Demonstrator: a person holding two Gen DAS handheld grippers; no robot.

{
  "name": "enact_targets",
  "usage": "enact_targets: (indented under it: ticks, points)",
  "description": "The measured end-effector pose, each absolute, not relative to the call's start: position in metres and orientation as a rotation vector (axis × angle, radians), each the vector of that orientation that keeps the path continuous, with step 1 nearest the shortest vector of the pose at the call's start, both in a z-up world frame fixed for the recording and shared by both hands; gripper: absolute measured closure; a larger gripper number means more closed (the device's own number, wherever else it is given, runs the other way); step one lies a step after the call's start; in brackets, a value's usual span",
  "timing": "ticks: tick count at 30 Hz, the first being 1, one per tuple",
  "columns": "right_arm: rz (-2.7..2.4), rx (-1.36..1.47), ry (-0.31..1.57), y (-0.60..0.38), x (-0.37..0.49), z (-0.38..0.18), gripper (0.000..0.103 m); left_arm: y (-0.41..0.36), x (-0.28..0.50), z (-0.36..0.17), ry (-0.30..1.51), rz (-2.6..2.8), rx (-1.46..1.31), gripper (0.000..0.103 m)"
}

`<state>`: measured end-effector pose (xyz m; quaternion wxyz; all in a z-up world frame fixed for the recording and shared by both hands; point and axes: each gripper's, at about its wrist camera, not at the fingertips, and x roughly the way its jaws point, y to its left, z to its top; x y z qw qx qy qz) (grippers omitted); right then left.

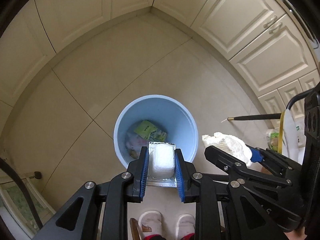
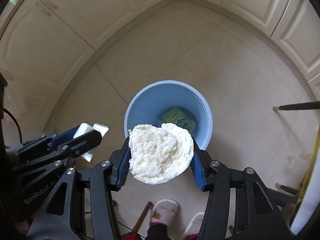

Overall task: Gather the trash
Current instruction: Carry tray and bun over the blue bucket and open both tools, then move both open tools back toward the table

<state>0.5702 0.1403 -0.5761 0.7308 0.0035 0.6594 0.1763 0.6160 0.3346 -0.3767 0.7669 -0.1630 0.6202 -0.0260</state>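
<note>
Left gripper (image 1: 161, 163): clamped on a sealed white packet (image 1: 162, 161). Right gripper (image 2: 161, 158): clamped on a crumpled white wad (image 2: 160, 154). Blue bin (image 1: 192, 120): on floor, just beyond both, already holding wrappers. Advice: centre each load over the rim before releasing.

smooth blue plastic bin (image 1: 186, 118), crumbly white foam lump (image 2: 160, 154), glossy tiled floor (image 1: 90, 84).

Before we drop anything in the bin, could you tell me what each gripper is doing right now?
Left gripper: closed on a clear plastic packet.
Right gripper: closed on a crumpled white wad.
</note>
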Motion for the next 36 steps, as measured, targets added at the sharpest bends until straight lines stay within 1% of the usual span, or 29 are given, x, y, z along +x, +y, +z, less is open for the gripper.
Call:
enact_targets:
  ticks: [2,4,6,7,8,10,11,16,18,22,24,25,26,28,30,33,35,36]
  points:
    - [0.383,0.030,1.453,0.134,0.577,-0.577,0.051,0.343,0.615,-0.379,1.346,-0.057,-0.368,0.080]
    - [0.380,0.046,1.443,0.129,0.578,-0.573,0.049,0.349,0.621,-0.376,1.337,-0.043,-0.393,0.078]
    - [0.375,0.058,1.427,0.127,0.577,-0.564,0.037,0.347,0.605,-0.378,1.336,-0.033,-0.418,0.077]
    - [0.374,0.070,1.424,0.126,0.579,-0.562,0.033,0.350,0.607,-0.376,1.338,-0.026,-0.429,0.074]
    - [0.371,0.080,1.418,0.124,0.578,-0.559,0.025,0.349,0.604,-0.375,1.333,-0.026,-0.434,0.069]
    - [0.381,0.101,1.405,0.119,0.576,-0.551,0.022,0.350,0.601,-0.365,1.308,-0.016,-0.422,0.066]
    - [0.381,0.101,1.400,0.118,0.577,-0.545,0.019,0.347,0.597,-0.360,1.293,-0.014,-0.414,0.066]
    - [0.415,0.063,1.328,0.129,0.564,-0.504,0.017,0.344,0.572,-0.313,1.212,0.054,-0.347,0.064]
    - [0.429,0.025,1.280,0.136,0.554,-0.479,0.012,0.346,0.556,-0.285,1.151,0.098,-0.313,0.062]
    - [0.458,-0.084,1.142,0.150,0.524,-0.413,0.012,0.347,0.523,-0.220,0.986,0.191,-0.235,0.060]
    - [0.466,-0.128,1.078,0.156,0.511,-0.383,0.009,0.344,0.506,-0.184,0.889,0.240,-0.206,0.057]
    - [0.466,-0.156,1.032,0.157,0.502,-0.363,0.008,0.341,0.495,-0.163,0.824,0.256,-0.194,0.055]
    - [0.462,-0.181,0.983,0.158,0.491,-0.341,0.006,0.336,0.487,-0.147,0.777,0.260,-0.187,0.050]
    - [0.461,-0.201,0.898,0.155,0.471,-0.301,0.005,0.318,0.466,-0.108,0.662,0.266,-0.162,0.044]
    - [0.448,-0.211,0.819,0.151,0.450,-0.266,0.003,0.295,0.447,-0.078,0.585,0.249,-0.131,0.041]
    - [0.443,-0.217,0.709,0.144,0.423,-0.217,0.000,0.256,0.418,-0.042,0.476,0.238,-0.085,0.028]
    - [0.422,-0.221,0.634,0.134,0.399,-0.183,0.000,0.231,0.400,-0.025,0.408,0.243,-0.069,0.014]
    - [0.406,-0.221,0.602,0.127,0.388,-0.171,0.000,0.217,0.389,-0.017,0.373,0.243,-0.068,0.011]
